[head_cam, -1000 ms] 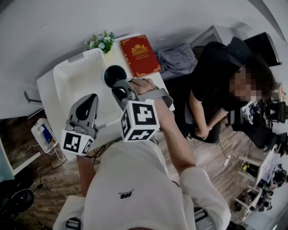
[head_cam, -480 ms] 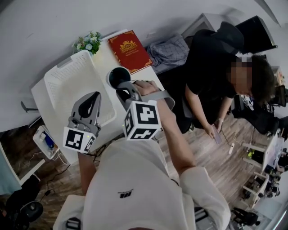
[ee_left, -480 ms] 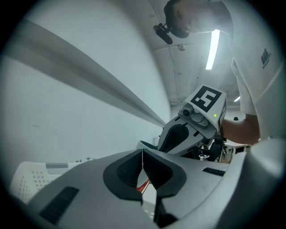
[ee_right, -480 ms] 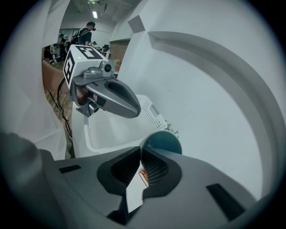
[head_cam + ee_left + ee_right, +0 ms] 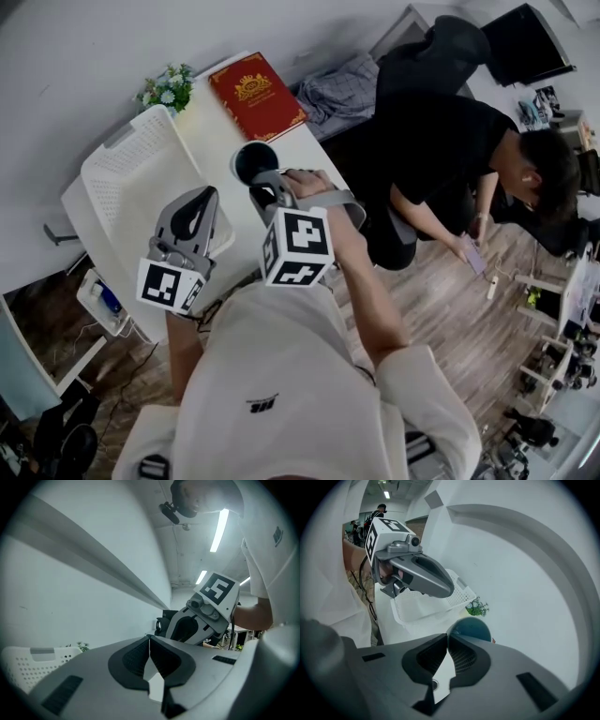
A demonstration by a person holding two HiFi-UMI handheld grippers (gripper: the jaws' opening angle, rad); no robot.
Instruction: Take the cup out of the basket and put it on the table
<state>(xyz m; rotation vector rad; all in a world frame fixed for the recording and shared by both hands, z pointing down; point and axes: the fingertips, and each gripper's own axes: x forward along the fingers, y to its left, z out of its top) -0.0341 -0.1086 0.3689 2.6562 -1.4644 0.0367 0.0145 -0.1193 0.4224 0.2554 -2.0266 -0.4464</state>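
Note:
The dark cup point(image 5: 254, 160) stands upright just right of the white basket point(image 5: 131, 178), over the white table point(image 5: 305, 155). My right gripper point(image 5: 263, 186) points down at the cup's near side and is shut on its rim. In the right gripper view the jaws point(image 5: 448, 637) meet, with the cup's blue-green wall point(image 5: 472, 627) right behind their tips. My left gripper point(image 5: 199, 202) hovers over the basket's near right corner, shut, with nothing in it. In the left gripper view its jaws point(image 5: 149, 639) touch at the tips.
A red book point(image 5: 255, 92) lies at the table's far end, and a small potted plant point(image 5: 165, 88) sits behind the basket. A person in black point(image 5: 450, 155) sits close to the table's right side. The wall runs behind the table. A wooden floor shows below.
The cup and my right gripper have moved right, from the basket's right rim to over the table. My left gripper has drifted the same way. The seated person has bent forward.

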